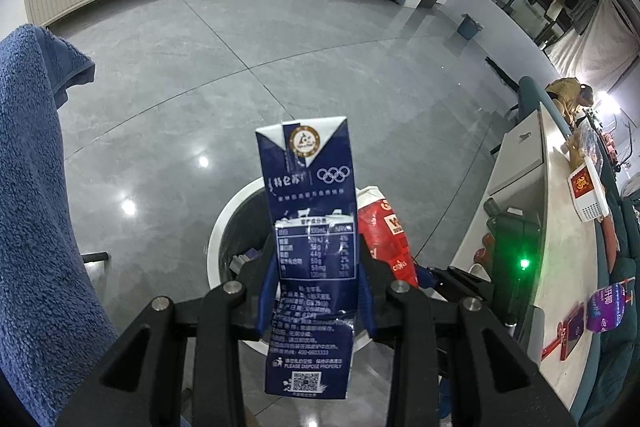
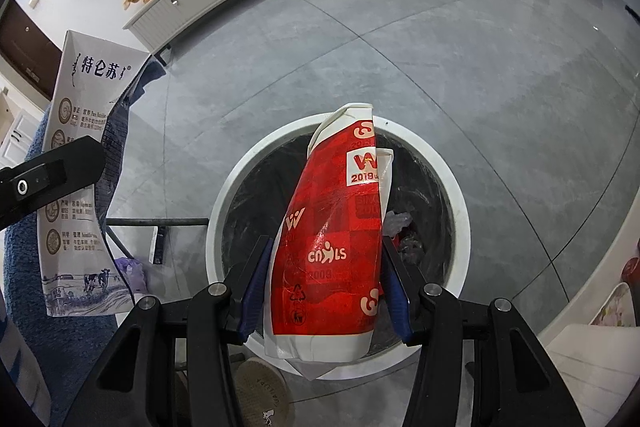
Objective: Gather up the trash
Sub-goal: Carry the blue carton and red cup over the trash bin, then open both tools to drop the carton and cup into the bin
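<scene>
Left wrist view first: my left gripper (image 1: 316,291) is clamped on a flattened blue milk carton (image 1: 308,227), its blue pads pressing the carton's two edges. I can read the five Olympic rings beside white Chinese brand lettering, a nutrition table with figures too small to trust, "400-6603333", "PLEASE DISPOSE PROPERLY" and a QR code near the bottom. A round gold-and-brown seal sits on the white folded top. The carton stands upright, creased and squashed thin, above the white-rimmed round trash bin (image 1: 224,223) on the grey tiled floor (image 1: 240,67). Just to its right I see the red carton (image 1: 384,231), also above the bin. A blue towel (image 1: 36,187) hangs along the left edge, and a pale counter (image 1: 560,267) with packets runs down the right.

Right wrist view: my right gripper (image 2: 324,287) is closed on the red carton (image 2: 336,227), pads against both sides. It reads "CNLS", "2019", a large "W" logo, a faint "2009", plus a recycling triangle. It is red with white ends, crushed and bent over to one side, held directly over the open mouth of the bin (image 2: 456,187), whose black liner holds crumpled scraps. At far left the milk carton (image 2: 76,163) shows its white face with the brand characters, round medals and a cow drawing, held in the other gripper's black finger (image 2: 52,171).
</scene>
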